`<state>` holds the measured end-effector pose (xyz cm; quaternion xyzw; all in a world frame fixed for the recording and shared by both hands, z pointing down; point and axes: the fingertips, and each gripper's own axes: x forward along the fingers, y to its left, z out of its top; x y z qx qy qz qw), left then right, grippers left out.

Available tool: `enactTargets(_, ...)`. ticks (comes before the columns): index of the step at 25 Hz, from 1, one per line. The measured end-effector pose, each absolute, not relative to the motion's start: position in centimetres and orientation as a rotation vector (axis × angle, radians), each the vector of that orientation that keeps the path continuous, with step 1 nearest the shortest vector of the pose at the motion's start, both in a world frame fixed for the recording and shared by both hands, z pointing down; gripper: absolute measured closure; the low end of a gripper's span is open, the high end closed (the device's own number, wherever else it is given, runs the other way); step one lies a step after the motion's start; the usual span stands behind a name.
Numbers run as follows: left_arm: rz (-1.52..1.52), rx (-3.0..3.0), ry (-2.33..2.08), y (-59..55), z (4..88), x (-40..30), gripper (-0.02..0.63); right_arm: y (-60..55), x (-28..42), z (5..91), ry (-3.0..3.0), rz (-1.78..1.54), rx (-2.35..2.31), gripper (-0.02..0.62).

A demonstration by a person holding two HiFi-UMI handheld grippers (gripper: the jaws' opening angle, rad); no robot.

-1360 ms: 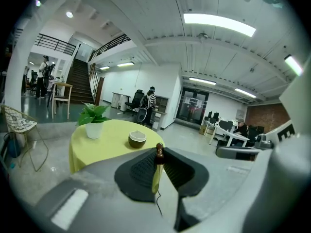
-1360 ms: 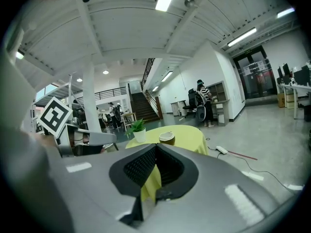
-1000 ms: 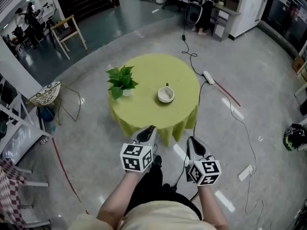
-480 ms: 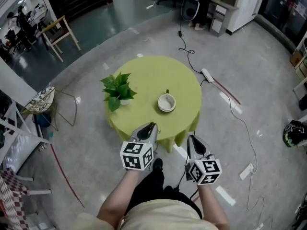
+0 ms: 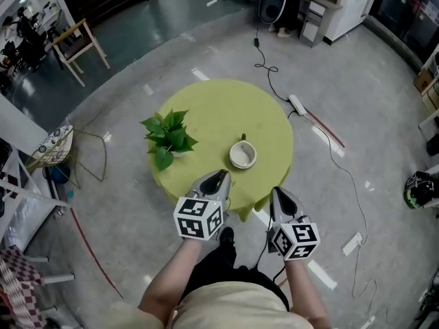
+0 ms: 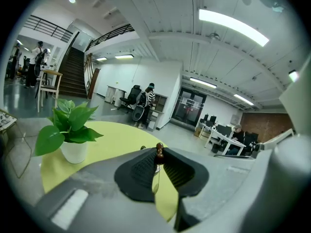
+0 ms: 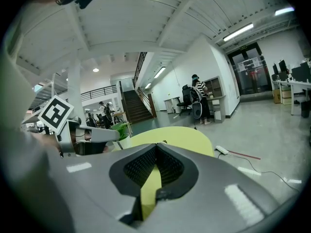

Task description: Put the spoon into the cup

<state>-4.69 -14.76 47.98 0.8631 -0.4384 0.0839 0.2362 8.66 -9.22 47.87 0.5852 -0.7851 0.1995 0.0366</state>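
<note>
A white cup (image 5: 243, 155) stands on the round table with a yellow-green cloth (image 5: 219, 105), to the right of a potted plant (image 5: 168, 134). My left gripper (image 5: 218, 177) hovers over the table's near edge, just short of the cup. It is shut on a thin spoon whose brown knobbed end (image 6: 159, 149) pokes out between the fingertips. My right gripper (image 5: 278, 192) is beside it, off the table's near right edge, shut with nothing in it; its tips (image 7: 155, 145) meet. In the left gripper view the jaws hide most of the cup.
The plant (image 6: 68, 127) stands left of the left jaws. On the floor lie a power strip and cables (image 5: 298, 105), right of the table. A wooden chair (image 5: 75, 43) and a woven seat (image 5: 53, 141) are at the left. People stand by desks at the back.
Both grippers and the person have moved forward together: the table and cup now lie nearer, and the left gripper's tips overlap the table's near edge. The jaws look unchanged.
</note>
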Motion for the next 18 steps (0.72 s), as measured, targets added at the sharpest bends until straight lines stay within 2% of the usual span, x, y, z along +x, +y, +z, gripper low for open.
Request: enactTargets(18,0.171,2.417,-1.061,-21.4,46.8,-2.5,0.563,-14.5,9.0,47.7,-2.339,0.610,1.885,0.595)
